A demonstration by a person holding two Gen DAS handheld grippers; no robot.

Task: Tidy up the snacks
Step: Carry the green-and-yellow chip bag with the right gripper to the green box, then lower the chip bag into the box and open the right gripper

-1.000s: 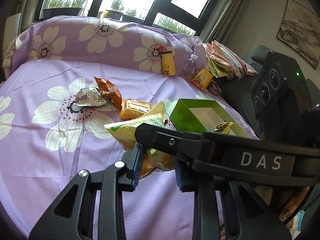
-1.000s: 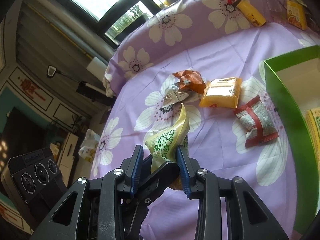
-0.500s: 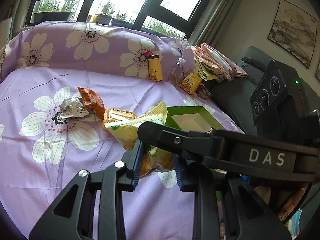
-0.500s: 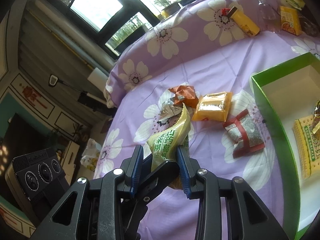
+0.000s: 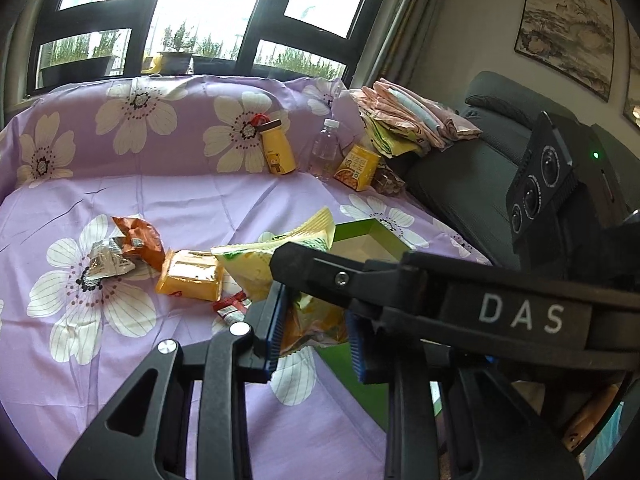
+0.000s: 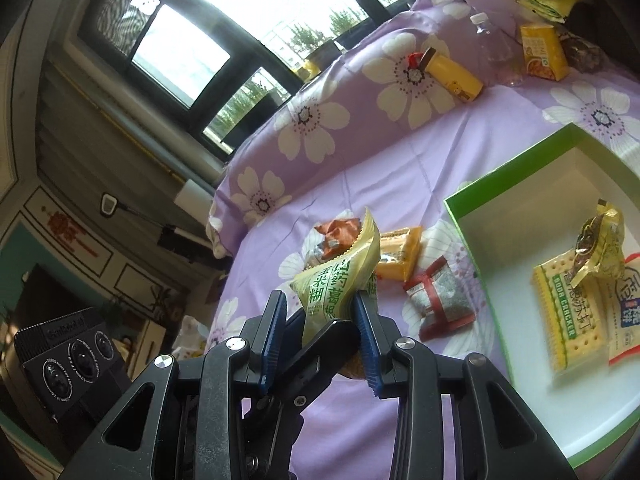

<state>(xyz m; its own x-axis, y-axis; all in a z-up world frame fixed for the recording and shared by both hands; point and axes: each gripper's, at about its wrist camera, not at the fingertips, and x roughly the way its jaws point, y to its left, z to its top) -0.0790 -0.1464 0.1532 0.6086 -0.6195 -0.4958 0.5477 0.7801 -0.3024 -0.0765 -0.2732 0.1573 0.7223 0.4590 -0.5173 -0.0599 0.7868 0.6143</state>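
Nearest in both wrist views, the left tool [image 5: 314, 334] and the right tool [image 6: 325, 334] are each clamped on the same yellow-green snack packet [image 6: 340, 276], which is held up off the purple floral sheet [image 5: 168, 196]; its crimped upper edge rises above the blue pads and, in the left view, the right tool's black finger crosses in front of it. Just beyond the packet on the sheet lies a red-and-grey sachet [image 6: 440, 304], and next to that a flat orange packet [image 5: 190, 274]. Further left sit a crumpled orange-brown wrapper [image 5: 138, 236] and a silver wrapper [image 5: 108, 260], touching each other on a printed white flower. To the right of the held packet stands the open green box [image 6: 468, 216] with a white interior; inside it lie a cracker pack [image 6: 568, 312] with a gold foil packet [image 6: 600, 244] tilted on top and another white pack beside them. Far back, where the sheet rises, a yellow bottle [image 5: 277, 153] with a dark cap leans against it, with a clear plastic bottle [image 5: 326, 152] and a yellow carton [image 5: 357, 168] near it. Behind those, a pile of folded cloths [image 5: 408, 120] rests on a dark sofa under the windows.
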